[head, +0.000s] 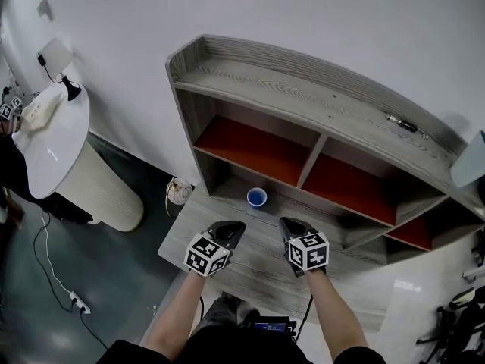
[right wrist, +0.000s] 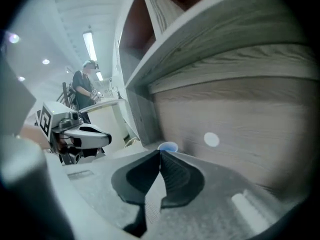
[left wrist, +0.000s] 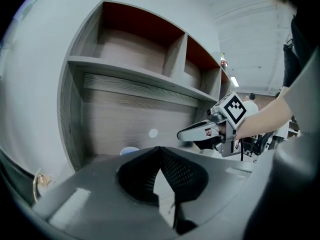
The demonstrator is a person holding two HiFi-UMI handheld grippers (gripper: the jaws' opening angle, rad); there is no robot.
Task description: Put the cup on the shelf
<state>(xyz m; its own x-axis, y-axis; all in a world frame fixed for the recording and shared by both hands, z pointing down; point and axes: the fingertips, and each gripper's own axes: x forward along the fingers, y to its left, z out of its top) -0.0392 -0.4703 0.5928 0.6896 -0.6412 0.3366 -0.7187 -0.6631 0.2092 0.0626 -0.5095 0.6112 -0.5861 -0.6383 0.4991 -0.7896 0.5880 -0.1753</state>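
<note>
Two grippers, both empty: the left gripper (head: 229, 232) and the right gripper (head: 291, 230) each have jaws pressed together on nothing. The blue cup (head: 257, 196) stands upright on the low ledge of the shelf (head: 303, 89), ahead and between them, touching neither. The right gripper points straight at it.

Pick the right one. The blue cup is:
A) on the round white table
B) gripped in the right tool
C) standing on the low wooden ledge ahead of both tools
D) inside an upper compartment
C: the blue cup stands on the wooden ledge, apart from the left tool and right tool, both shut and empty.
</note>
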